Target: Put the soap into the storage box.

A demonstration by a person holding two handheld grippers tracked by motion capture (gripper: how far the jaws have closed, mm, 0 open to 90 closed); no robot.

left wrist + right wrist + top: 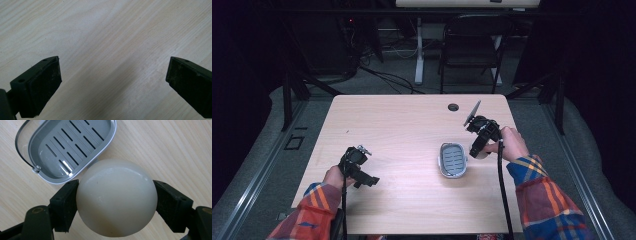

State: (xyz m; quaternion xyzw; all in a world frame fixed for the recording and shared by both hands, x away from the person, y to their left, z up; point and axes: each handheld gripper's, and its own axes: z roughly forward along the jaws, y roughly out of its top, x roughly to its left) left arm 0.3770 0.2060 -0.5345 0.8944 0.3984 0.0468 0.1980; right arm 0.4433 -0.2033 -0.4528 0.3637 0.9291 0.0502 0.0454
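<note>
A round cream-white bar of soap is clamped between the two black jaws of my right gripper, held just above the table. In the high view that right gripper hangs just right of a grey slotted soap dish lying on the light wood table; the soap peeks out pale below the jaws. The soap dish is empty, with a wire handle on its left side. My left gripper rests low at the table's front left; its jaws stand wide apart over bare wood.
A small dark grommet hole sits near the table's far edge. Beyond the table stand a black folding chair and a white desk leg with cables on the floor.
</note>
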